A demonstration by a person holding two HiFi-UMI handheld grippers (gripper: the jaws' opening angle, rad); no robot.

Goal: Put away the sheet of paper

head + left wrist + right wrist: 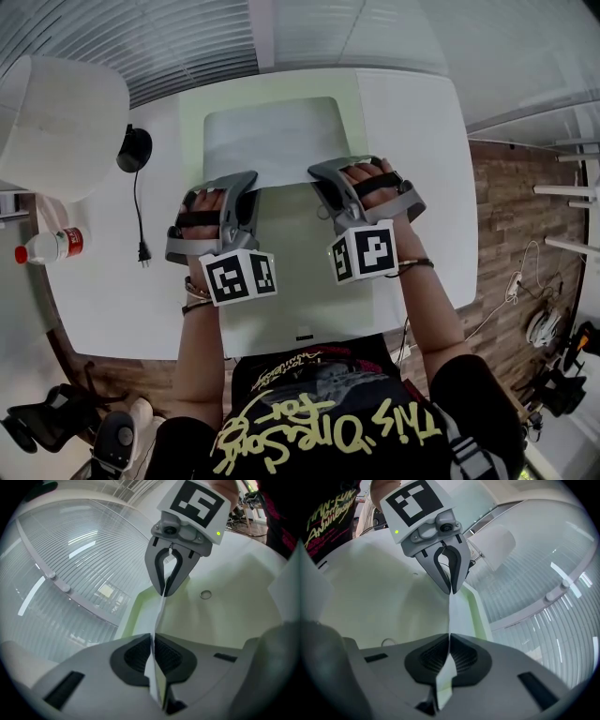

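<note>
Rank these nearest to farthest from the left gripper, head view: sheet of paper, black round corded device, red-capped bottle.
1. sheet of paper: nearest, its near edge clamped in the left gripper, the rest lying just ahead of it.
2. black round corded device: off to the gripper's left, well apart from it.
3. red-capped bottle: farthest, lying on its side at the view's far left.

White desk, rounded corners. A pale green mat covers the centre strip from 12 to 6 o'clock. A red-capped bottle lies on its side at the 9 o'clock edge. At 10 o'clock there is a black round object, its cable trailing toward 8.
</note>
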